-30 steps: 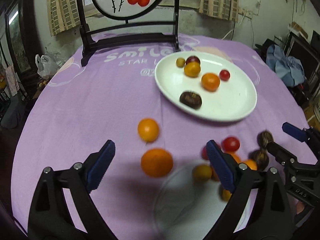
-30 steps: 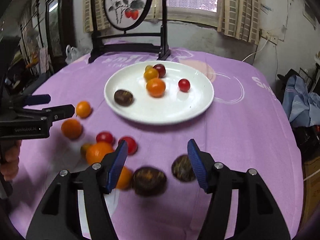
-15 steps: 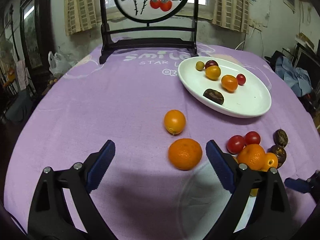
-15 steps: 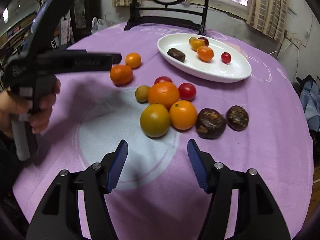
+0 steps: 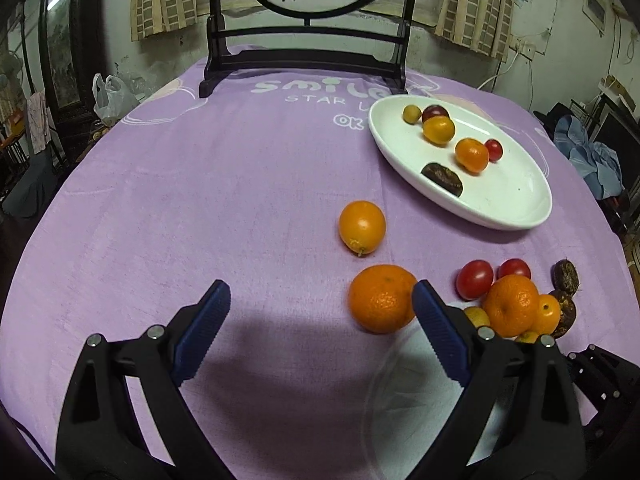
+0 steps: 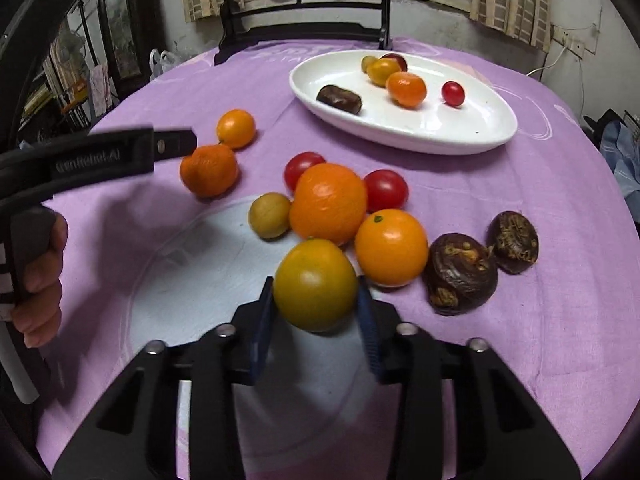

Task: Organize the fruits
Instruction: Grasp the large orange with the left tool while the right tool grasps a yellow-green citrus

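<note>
right gripper [image 6: 316, 300]: jaws closing on yellow-green fruit [image 6: 315, 284], pads at both its sides, front of loose pile on purple cloth [image 6: 540, 200] | left gripper [image 5: 320, 332]: jaws wide apart, nothing held, big orange [image 5: 382, 298] just inside its right finger | white plate [image 6: 460, 132]: holds six fruits, far side

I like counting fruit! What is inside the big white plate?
Six fruits lie in the white plate: a dark brown one, an orange one, a small red tomato, a yellow-orange one, and, partly hidden behind it, a small greenish one and a dark red one.
</note>
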### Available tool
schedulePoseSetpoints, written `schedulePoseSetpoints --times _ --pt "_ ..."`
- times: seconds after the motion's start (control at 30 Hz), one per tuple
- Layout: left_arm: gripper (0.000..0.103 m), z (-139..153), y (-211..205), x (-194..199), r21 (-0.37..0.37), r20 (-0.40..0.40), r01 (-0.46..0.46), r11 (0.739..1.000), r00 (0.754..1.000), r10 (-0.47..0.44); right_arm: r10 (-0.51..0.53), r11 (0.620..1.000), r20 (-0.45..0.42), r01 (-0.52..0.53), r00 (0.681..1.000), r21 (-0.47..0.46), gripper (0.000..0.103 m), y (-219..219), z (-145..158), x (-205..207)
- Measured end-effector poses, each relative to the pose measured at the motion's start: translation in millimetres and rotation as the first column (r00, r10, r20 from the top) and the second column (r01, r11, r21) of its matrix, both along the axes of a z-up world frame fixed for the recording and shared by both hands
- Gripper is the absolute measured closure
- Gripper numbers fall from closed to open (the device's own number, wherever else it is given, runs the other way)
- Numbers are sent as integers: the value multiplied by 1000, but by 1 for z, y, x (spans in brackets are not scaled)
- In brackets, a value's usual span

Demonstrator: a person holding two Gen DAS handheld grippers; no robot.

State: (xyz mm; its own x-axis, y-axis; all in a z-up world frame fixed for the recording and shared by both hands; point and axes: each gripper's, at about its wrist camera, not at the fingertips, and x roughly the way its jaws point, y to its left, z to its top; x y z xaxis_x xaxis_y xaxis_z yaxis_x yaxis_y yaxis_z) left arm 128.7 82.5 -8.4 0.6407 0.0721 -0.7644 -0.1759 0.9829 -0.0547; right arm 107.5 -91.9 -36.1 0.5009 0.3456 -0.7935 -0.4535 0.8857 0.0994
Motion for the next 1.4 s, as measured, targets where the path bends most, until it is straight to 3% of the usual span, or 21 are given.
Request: schedulePoseSetpoints --times 0.13,0.23,0.4,0.63,0.67,0.73,0.8,0.93,1.03,1.13,1.27,1.4 --pt "9 -7 -8 2 28 -20 21 999 1000 -21 49 998 0 -49 999 49 65 -4 7 -8" --pt "9 -10 -14 1 67 -15 32 997 999 -32 106 994 21 -107 994 35 65 1 10 -19" --pt "9 -12 -22 0 106 3 46 993 999 -47 116 993 37 -117 993 20 65 1 15 -24" --pt "10 -20 -34 3 102 -5 94 990 996 -94 125 992 51 -126 991 19 65 1 17 -29" --pt "14 -21 -35 3 108 -2 97 989 995 -97 126 992 50 -127 991 17 65 1 17 -29" --pt "38 -26 -37 10 120 -18 100 988 995 -98 128 992 51 -129 990 15 65 1 16 -28" --pt "61 -31 -33 14 45 -42 120 992 992 -118 125 992 50 -126 991 16 65 1 16 -28" --pt "60 -30 -38 11 31 -47 142 989 989 -140 106 994 51 -107 993 19 65 -3 15 -25" --pt "60 -25 -36 7 -46 -57 155 987 986 -157 100 994 65 -103 993 36 65 -6 19 -24" --pt "60 -21 -36 4 -74 -76 136 988 987 -142 99 993 85 -103 992 53 65 -9 23 -24" --pt "60 -3 -43 -7 -39 -38 138 990 989 -140 75 991 114 -87 991 103 65 -17 31 -23" --pt "60 24 -53 -19 -21 35 180 983 983 -180 -20 993 190 -2 982 115 65 -33 46 -22"
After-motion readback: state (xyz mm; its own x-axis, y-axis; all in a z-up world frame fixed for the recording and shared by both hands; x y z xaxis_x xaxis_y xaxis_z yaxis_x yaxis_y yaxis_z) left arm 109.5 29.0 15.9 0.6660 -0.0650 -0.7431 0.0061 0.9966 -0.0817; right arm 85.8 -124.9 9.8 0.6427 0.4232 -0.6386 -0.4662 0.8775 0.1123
